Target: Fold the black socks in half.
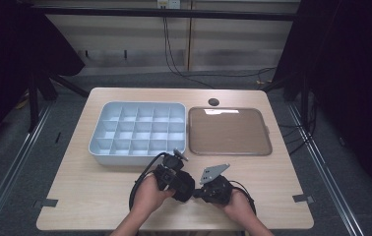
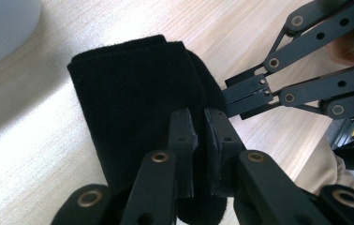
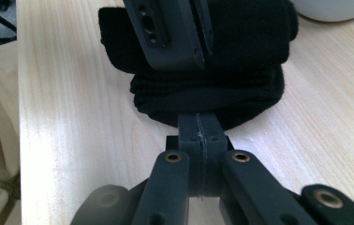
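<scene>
1. Cloth (image 2: 133,108), black and folded, lies on the table (image 1: 100,196) between the two grippers; both pinch it, probably to fold it tighter or lift it as one bundle.
2. Left gripper (image 2: 198,136) has its jaws nearly together over the fold, cloth nipped between the pads.
3. Right gripper (image 3: 198,129) is clamped fully on the cloth's near edge, meeting the left one from the opposite side so the roll likely cannot spring open.
4. Ahead of the left gripper sits the divided bin (image 1: 139,132); ahead of the right, the brown tray (image 1: 229,132).
5. Nothing blocks either path; the bin's near wall is closest.
</scene>
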Demonstrator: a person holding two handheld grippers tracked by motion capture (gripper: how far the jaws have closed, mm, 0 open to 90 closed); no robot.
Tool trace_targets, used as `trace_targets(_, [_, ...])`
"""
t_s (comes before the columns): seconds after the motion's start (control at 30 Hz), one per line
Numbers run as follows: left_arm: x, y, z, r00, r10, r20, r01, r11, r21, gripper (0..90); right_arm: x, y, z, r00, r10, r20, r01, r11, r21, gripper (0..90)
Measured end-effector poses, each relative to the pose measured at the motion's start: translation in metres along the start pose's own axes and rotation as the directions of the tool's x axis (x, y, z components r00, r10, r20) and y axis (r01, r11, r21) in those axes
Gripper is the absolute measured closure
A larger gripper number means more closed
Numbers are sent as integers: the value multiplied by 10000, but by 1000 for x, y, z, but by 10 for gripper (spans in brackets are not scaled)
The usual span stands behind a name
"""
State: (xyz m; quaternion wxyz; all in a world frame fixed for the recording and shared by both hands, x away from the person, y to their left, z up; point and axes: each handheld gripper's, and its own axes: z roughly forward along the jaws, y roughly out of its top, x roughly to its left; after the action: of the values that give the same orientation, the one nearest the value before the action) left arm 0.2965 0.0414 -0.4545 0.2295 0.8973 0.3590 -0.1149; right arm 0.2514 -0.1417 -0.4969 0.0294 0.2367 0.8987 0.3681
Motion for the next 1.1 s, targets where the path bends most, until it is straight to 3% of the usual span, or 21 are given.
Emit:
trace_targets(0.47, [1,-5,5,9999,-95,-71,94,9998,-157,833,-5,-2,-7,9995,249,199,-245,9995,-207,897])
trace_targets(0.8, [-1,-4,5,9997,74,-252,-73,10000,25,830,-10,-5,-13,9978,475,457,-460,9984,-327,854])
trace_targets(0.93, [1,-4,4,9999,-150,-20,150,9999,20,821,-11,-5,-13,9973,510,537,-492,9982,-342,827])
trace_targets(1.1, [1,-4,1,9999,-135,85,135,9999,42,770,-12,-6,-14,9964,603,591,-583,9977,-345,814])
